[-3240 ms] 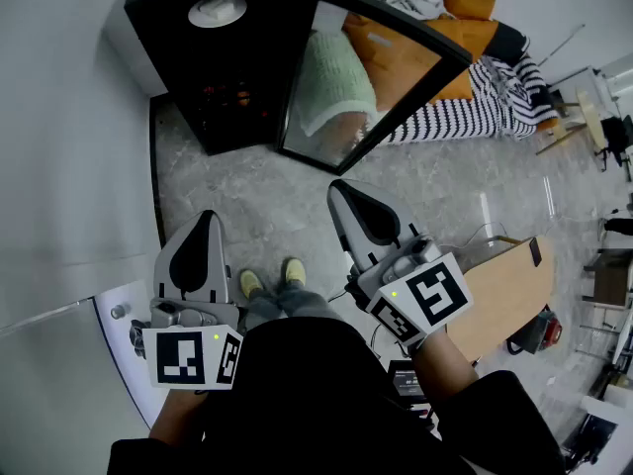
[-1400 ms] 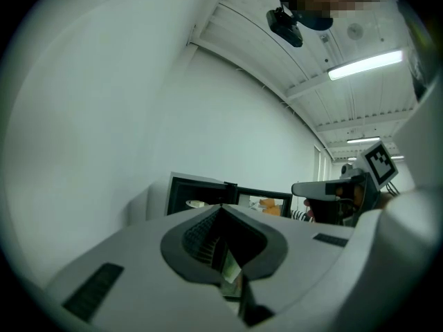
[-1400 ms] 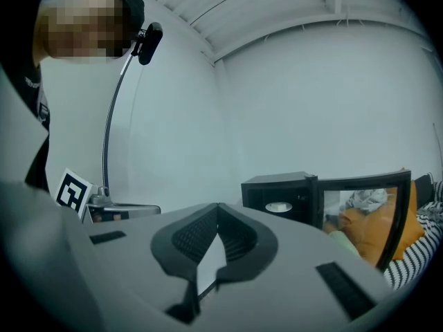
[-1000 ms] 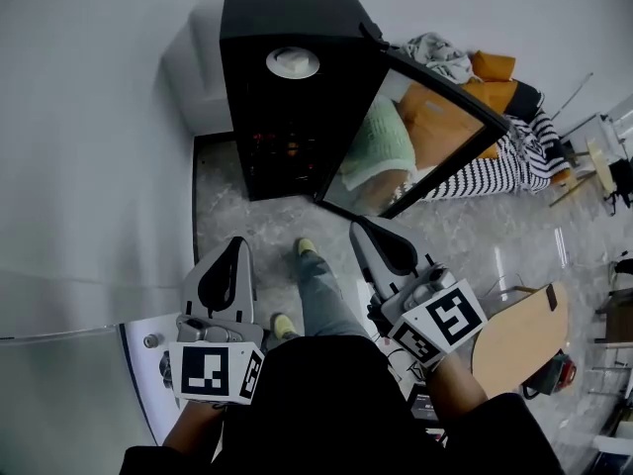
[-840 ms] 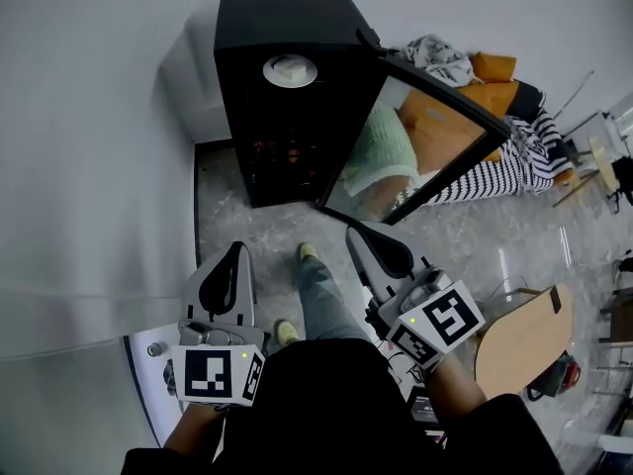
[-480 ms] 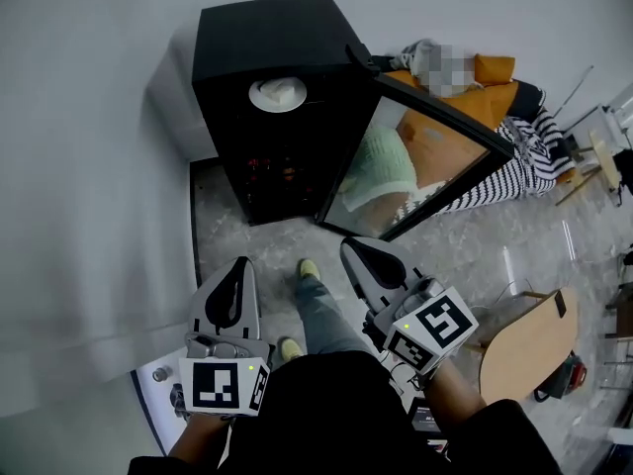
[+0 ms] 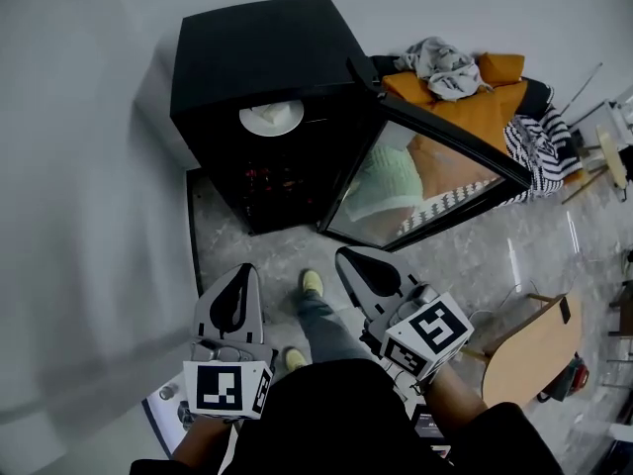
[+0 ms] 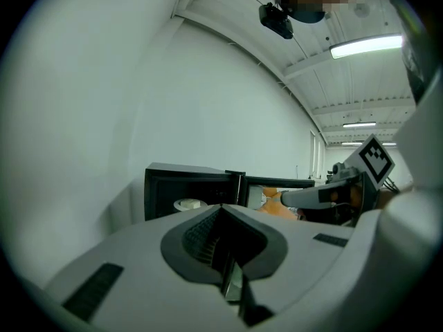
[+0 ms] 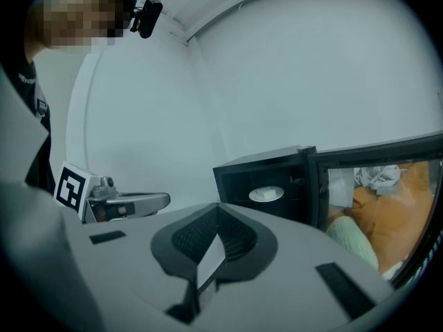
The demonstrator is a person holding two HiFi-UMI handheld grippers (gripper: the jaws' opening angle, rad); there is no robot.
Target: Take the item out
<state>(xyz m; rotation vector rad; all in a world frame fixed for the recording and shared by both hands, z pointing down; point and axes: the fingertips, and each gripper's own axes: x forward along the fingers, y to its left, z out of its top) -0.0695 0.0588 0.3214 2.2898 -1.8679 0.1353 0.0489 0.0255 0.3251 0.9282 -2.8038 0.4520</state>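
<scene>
In your head view, your left gripper and right gripper hang above the floor in front of the open black cabinet with the white plate inside; your left gripper view shows its jaws pressed together on nothing, and your right gripper view shows the same.

— How is the light here?
— Cool and even. A ceiling strip light glows overhead, but the inside of the cabinet is dim.
— Any glare or blur?
— The glass door mirrors the room, the wall smears on my left, and both gripper views bulge, with black corners.
</scene>
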